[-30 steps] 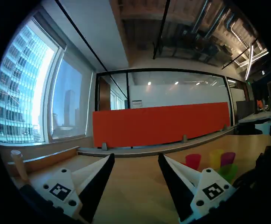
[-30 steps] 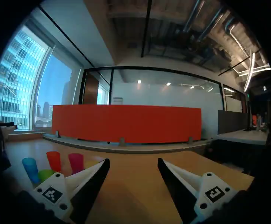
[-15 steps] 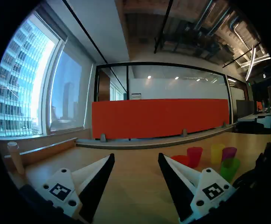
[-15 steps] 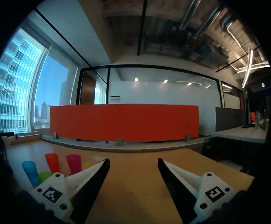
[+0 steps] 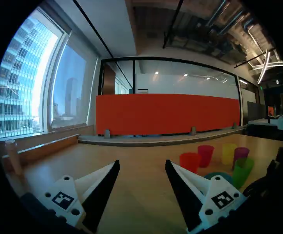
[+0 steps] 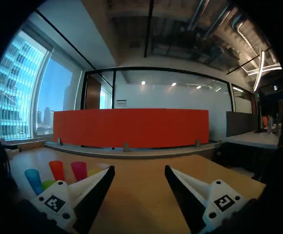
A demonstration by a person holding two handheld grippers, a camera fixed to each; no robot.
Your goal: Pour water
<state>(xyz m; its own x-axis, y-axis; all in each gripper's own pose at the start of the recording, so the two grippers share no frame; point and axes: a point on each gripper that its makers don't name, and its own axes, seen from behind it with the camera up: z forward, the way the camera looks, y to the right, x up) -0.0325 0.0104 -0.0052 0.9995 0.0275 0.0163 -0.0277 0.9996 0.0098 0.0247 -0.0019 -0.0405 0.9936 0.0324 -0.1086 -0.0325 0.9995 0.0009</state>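
Several plastic cups stand on the wooden table. In the left gripper view an orange cup [image 5: 190,162], a red cup [image 5: 206,155], a yellow cup [image 5: 229,153], a purple cup [image 5: 240,156] and a green cup [image 5: 242,172] cluster ahead to the right, with a teal rim [image 5: 214,176] low among them. My left gripper [image 5: 141,171] is open and holds nothing. In the right gripper view a blue cup [image 6: 33,181], an orange cup [image 6: 57,170], a pink cup [image 6: 79,170] and a green cup [image 6: 47,183] sit at lower left. My right gripper [image 6: 138,175] is open, with nothing between its fingers.
An orange partition [image 5: 167,114] stands along the table's far edge. A tall capped tube [image 5: 13,156] stands at the left by the window ledge. Another desk [image 6: 254,139] lies to the right in the right gripper view.
The left gripper view has tilted downward, so the cups now show more fully and higher in view, with the orange cup uncovered. The right gripper view has barely shifted.
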